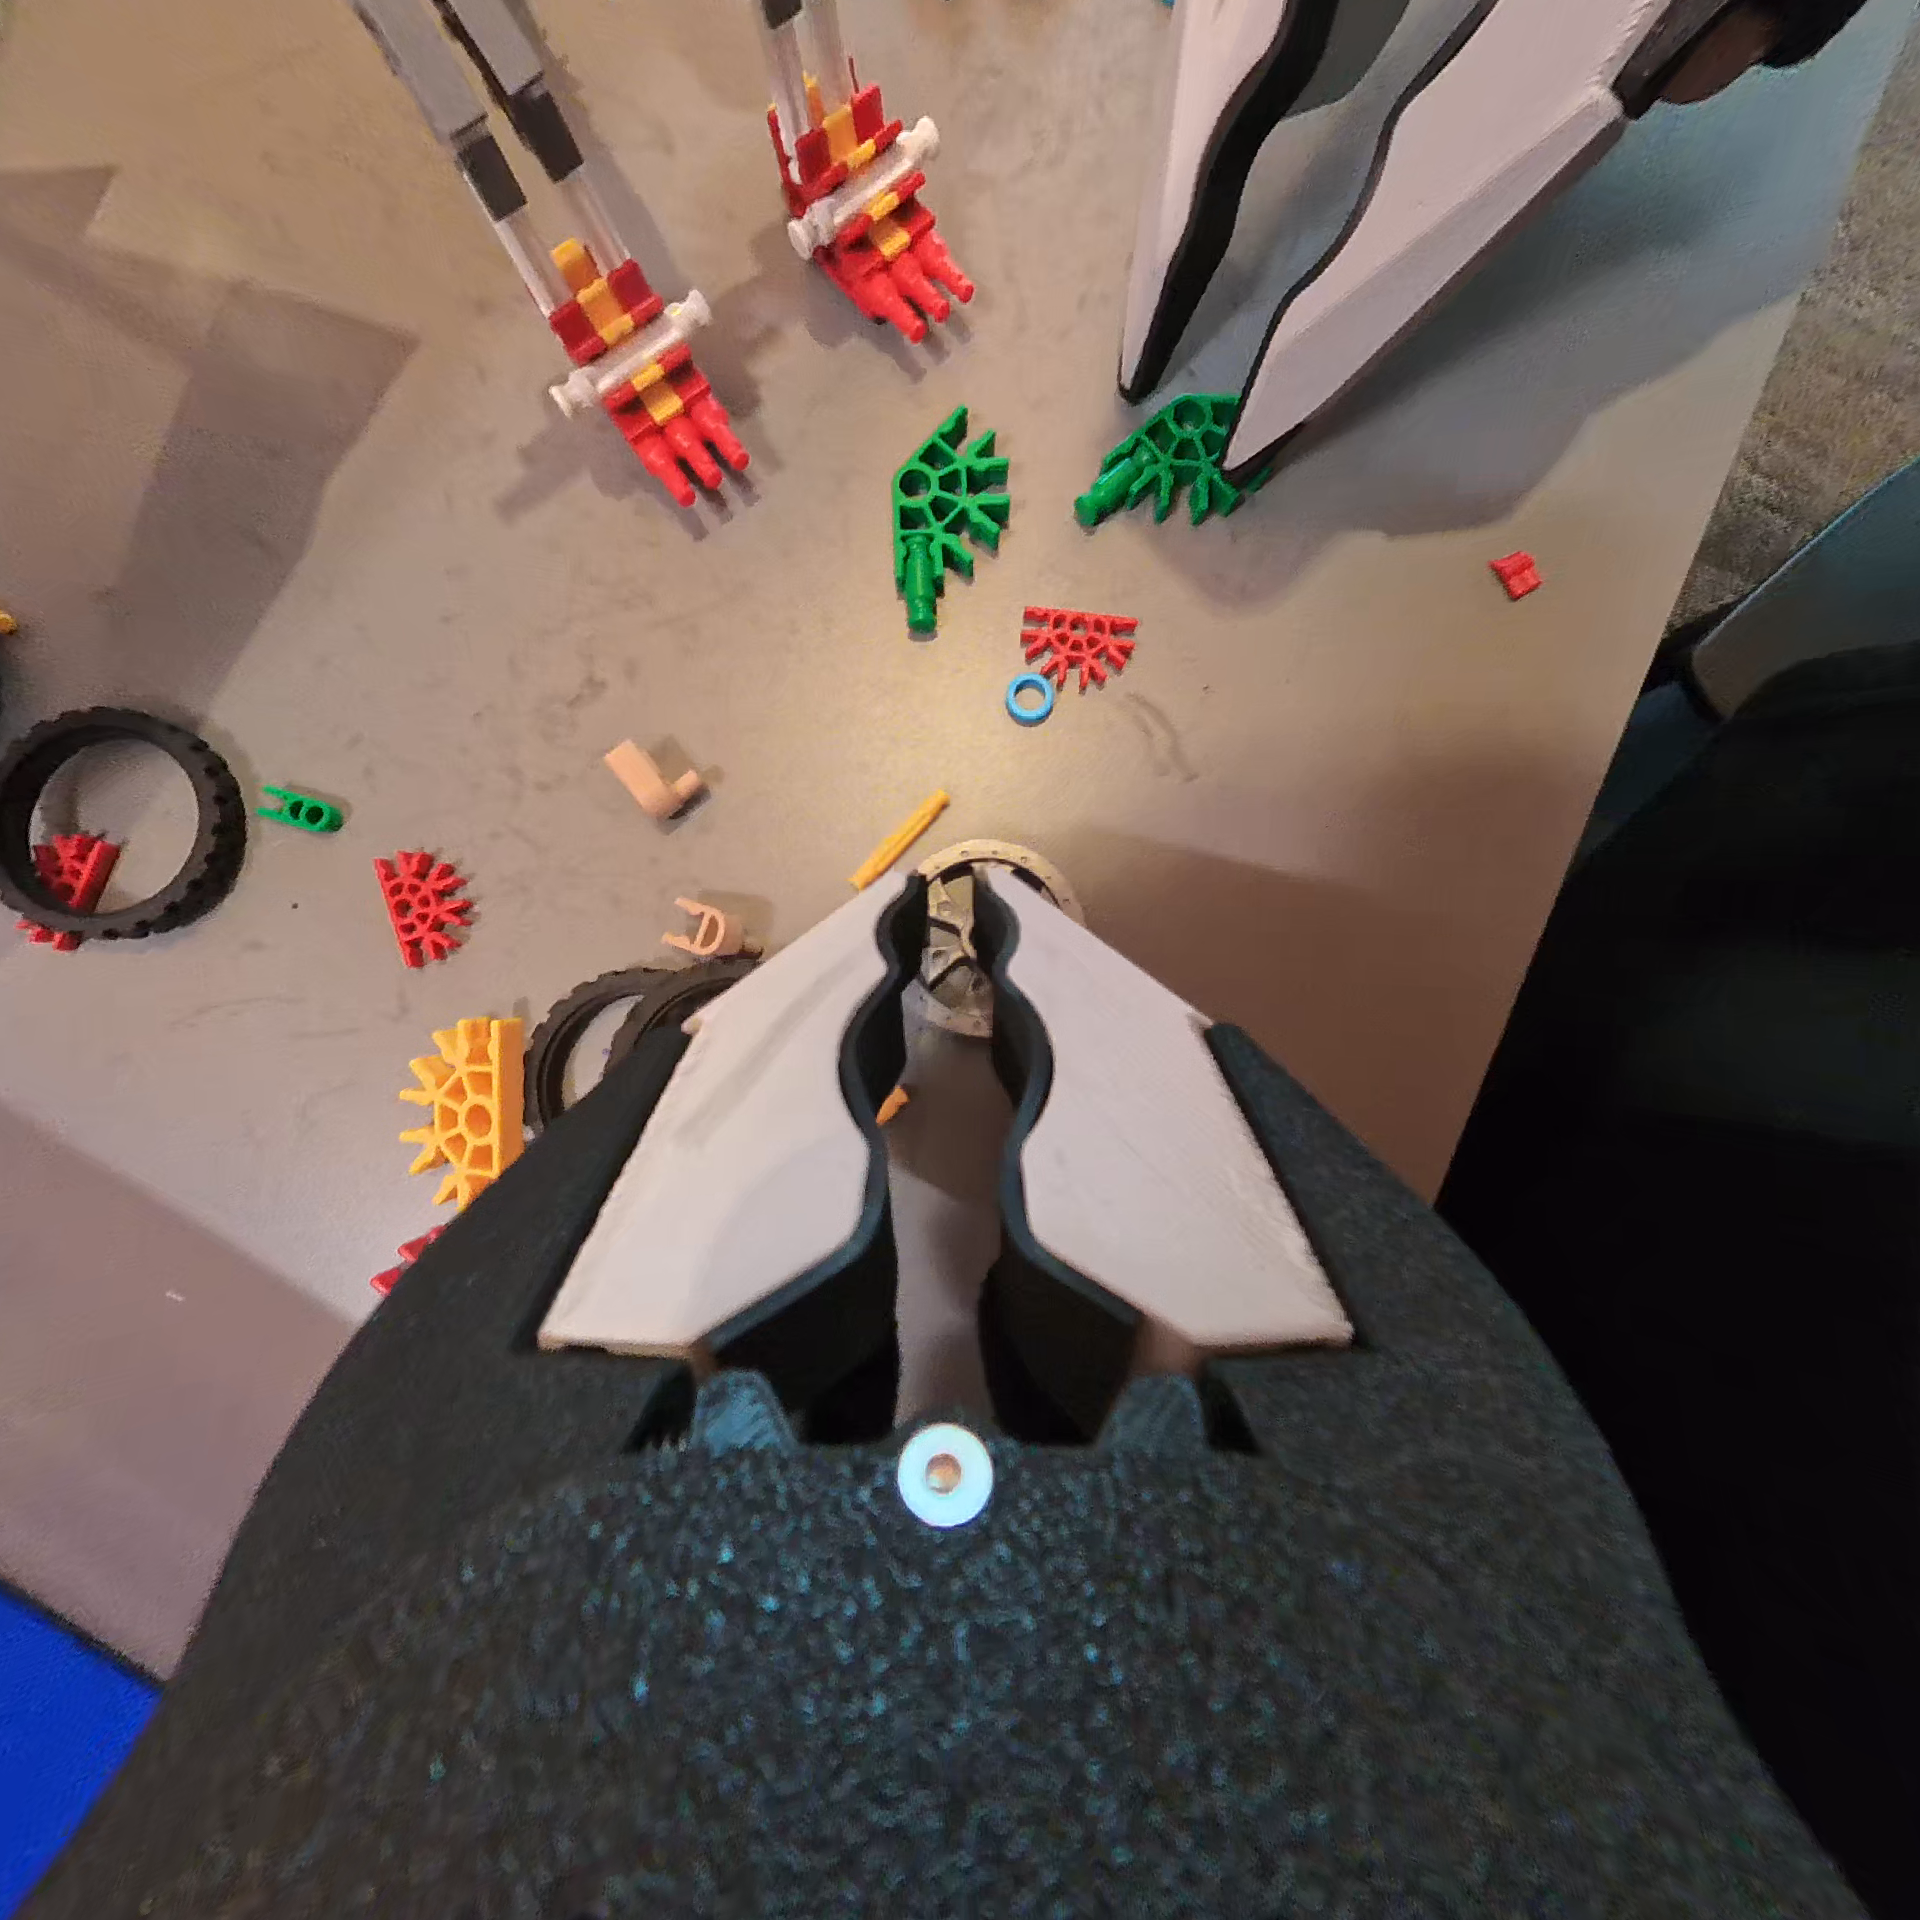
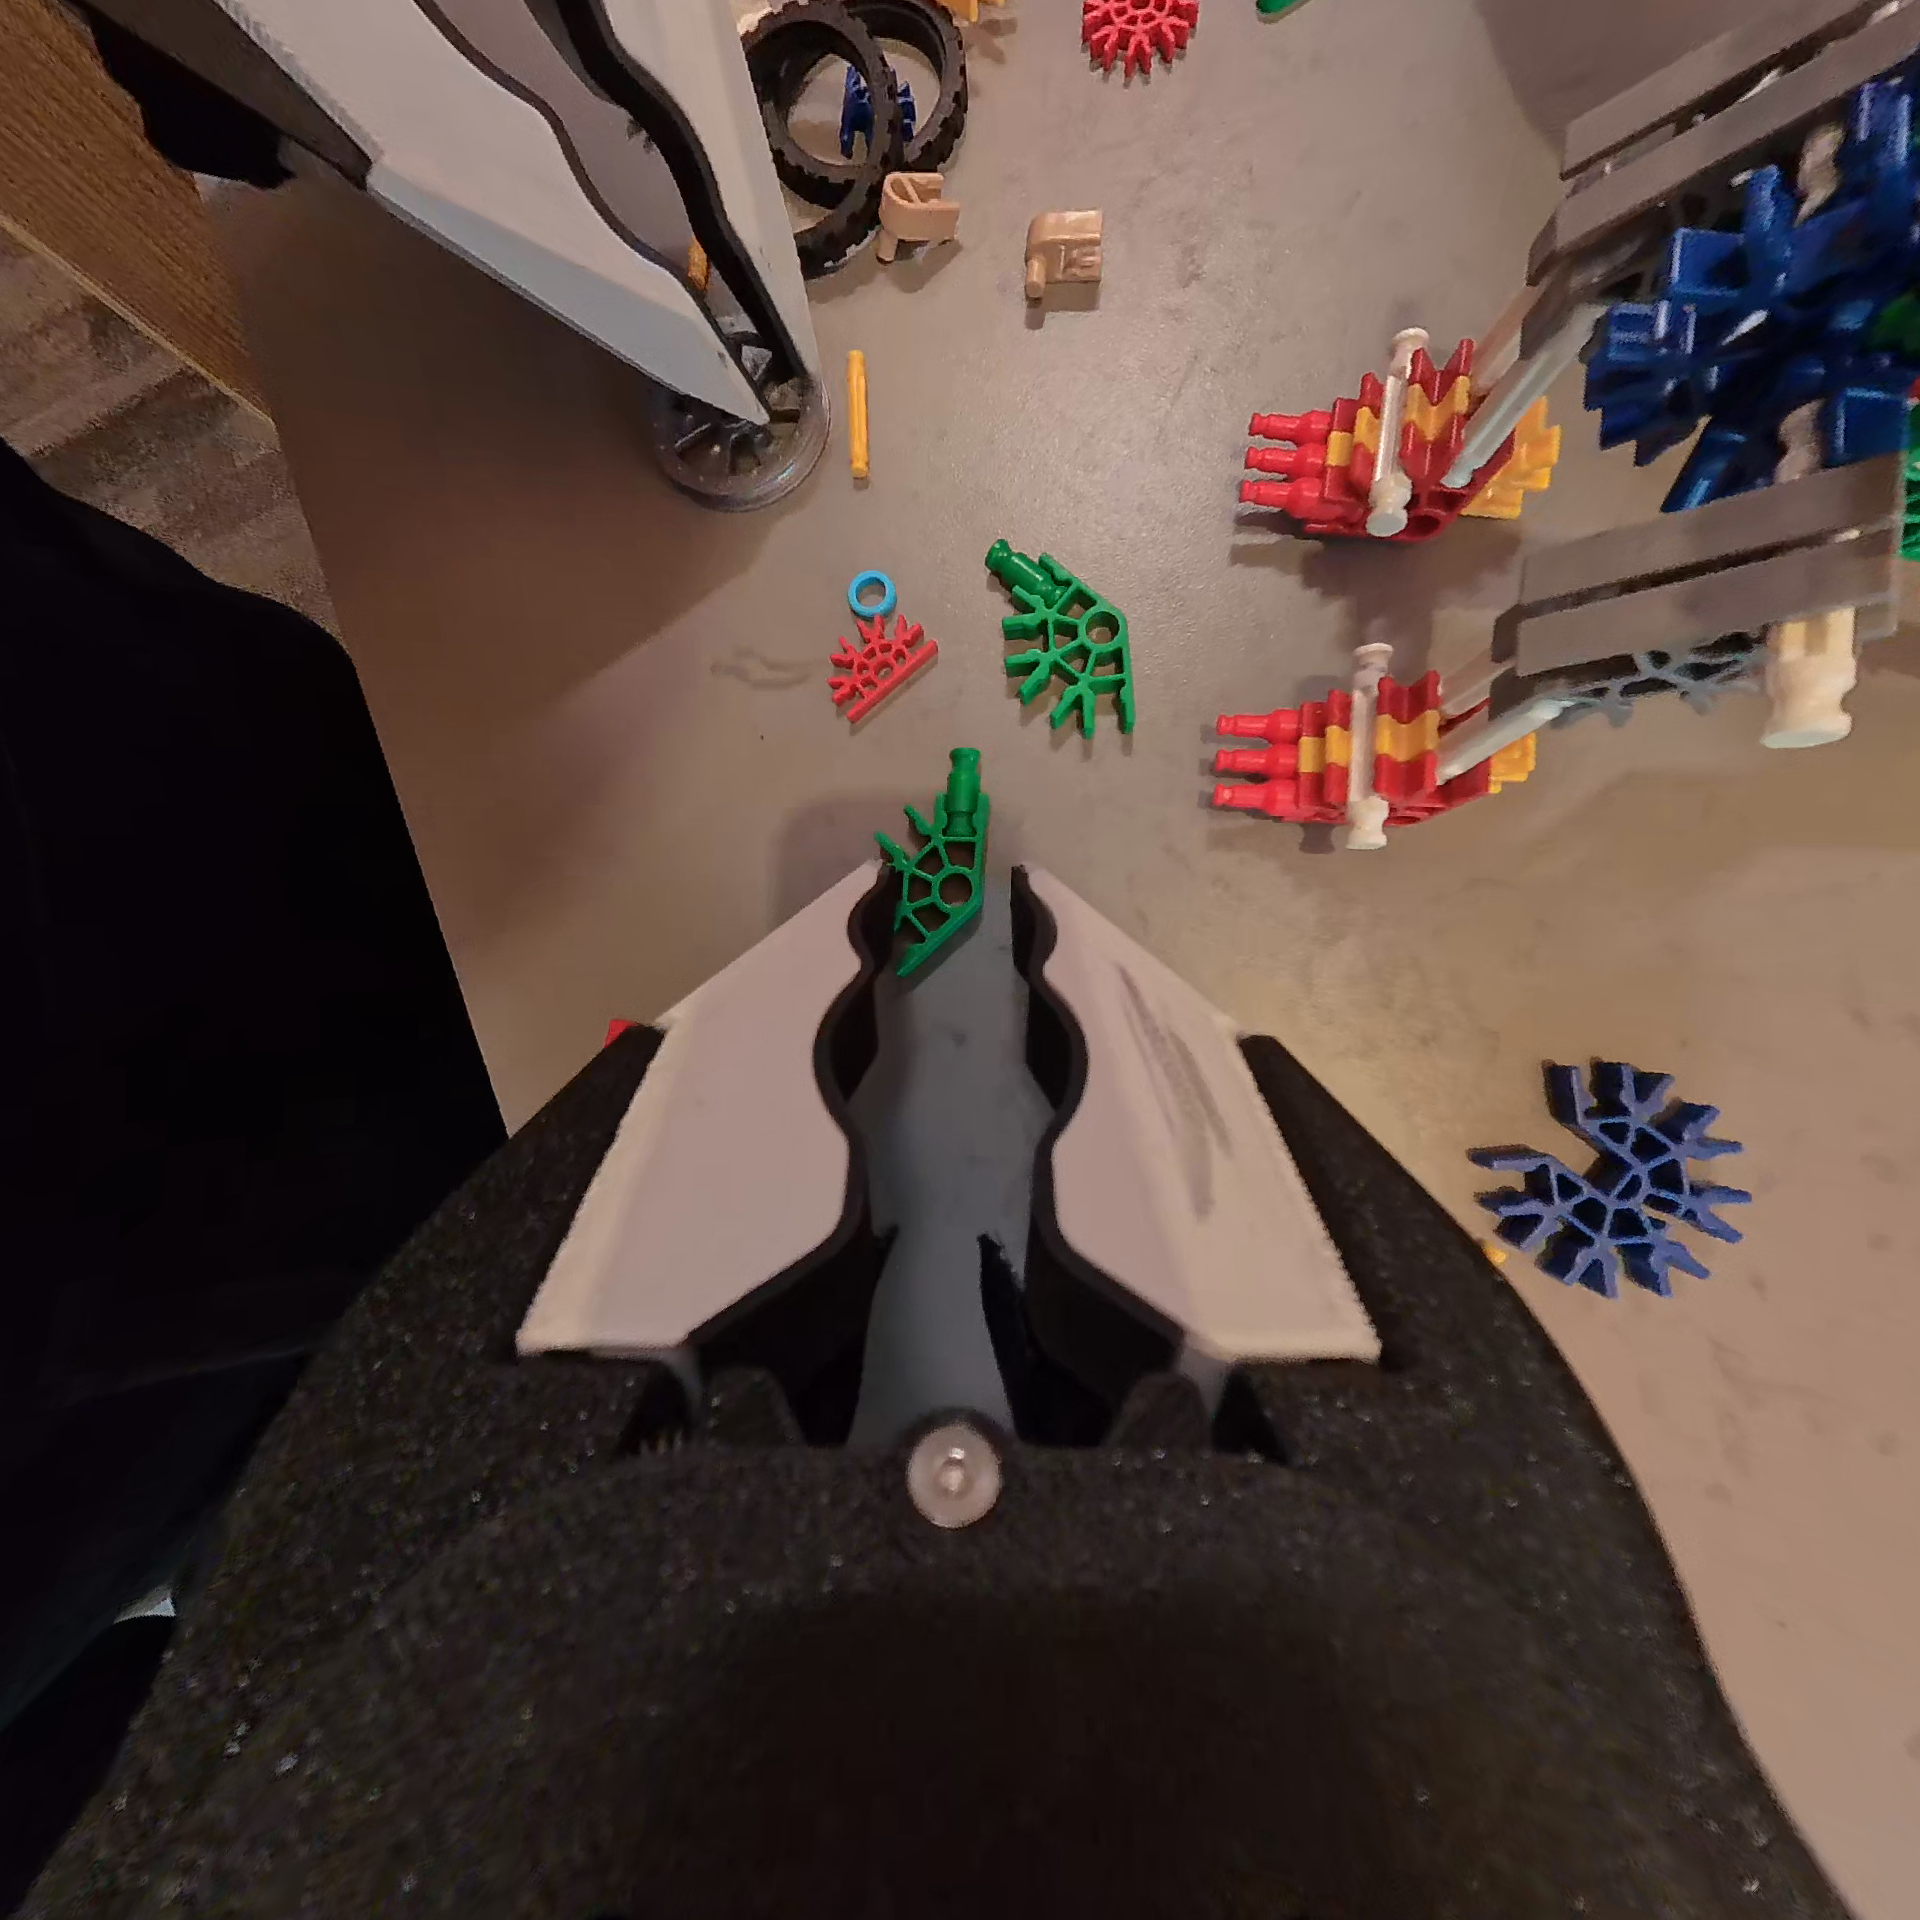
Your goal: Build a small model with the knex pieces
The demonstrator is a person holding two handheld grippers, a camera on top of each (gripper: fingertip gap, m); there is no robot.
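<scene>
Grippers are working over a grey table (image 1: 1299, 935) strewn with construction-toy parts.

Left wrist view: the left gripper (image 1: 951, 894) is clamping a grey spoked wheel hub (image 1: 951, 951) between its tips, the hub resting at the table. A yellow rod (image 1: 902, 840) is lying just beside the tips, and a black tyre (image 1: 592, 1039) is sitting near the left finger. The right gripper (image 1: 1190, 410) is showing farther off, one tip touching a green connector (image 1: 1174, 462).

Right wrist view: the right gripper (image 2: 951, 883) is standing parted, holding nothing; the green connector (image 2: 940, 878) is leaning against its left finger only. A second green connector (image 2: 1075, 649) is lying apart ahead, and two red-and-yellow assemblies (image 2: 1382, 447) are standing to the right.

Risk, as judged: the connector is sitting off-centre, so closing could be pivoting it out sideways. The hub, pinched at the tips alone, could be twisting free.
</scene>
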